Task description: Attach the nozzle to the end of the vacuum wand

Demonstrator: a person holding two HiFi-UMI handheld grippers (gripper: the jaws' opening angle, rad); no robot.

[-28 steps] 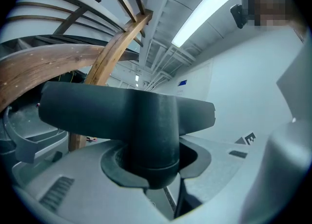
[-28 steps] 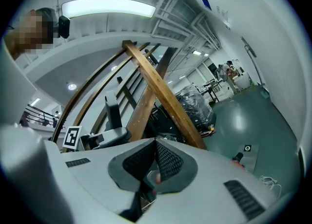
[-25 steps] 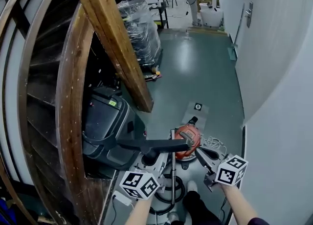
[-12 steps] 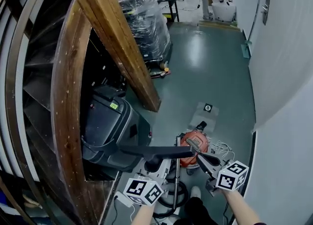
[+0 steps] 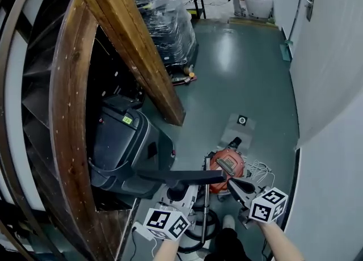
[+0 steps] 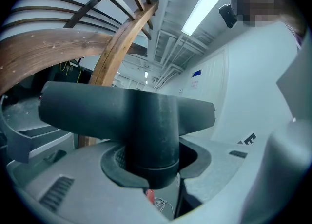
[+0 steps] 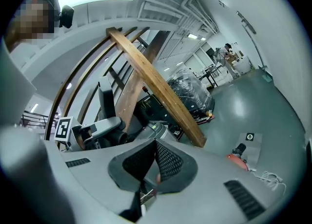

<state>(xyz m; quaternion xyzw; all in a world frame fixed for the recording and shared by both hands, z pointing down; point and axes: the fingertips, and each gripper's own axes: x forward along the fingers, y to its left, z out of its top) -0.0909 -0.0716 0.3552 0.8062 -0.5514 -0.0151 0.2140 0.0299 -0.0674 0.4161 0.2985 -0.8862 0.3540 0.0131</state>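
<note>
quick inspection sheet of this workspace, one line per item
surface: glossy grey-green floor.
job's things: black T-shaped nozzle held in the air near the orange vacuum; thin metal tube, likely the wand, not yet joined to the nozzle.
clutter: black hose near the person's feet; marker tile on the floor.
grippers: left gripper shut on the nozzle's neck; right gripper shut, empty.
cables: white cable loose beside the vacuum.
surroundings: wooden beam, black machine, wrapped pallet, white wall.

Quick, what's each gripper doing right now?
Left gripper: closed on the neck of the black nozzle.
Right gripper: closed, holding nothing.
</note>
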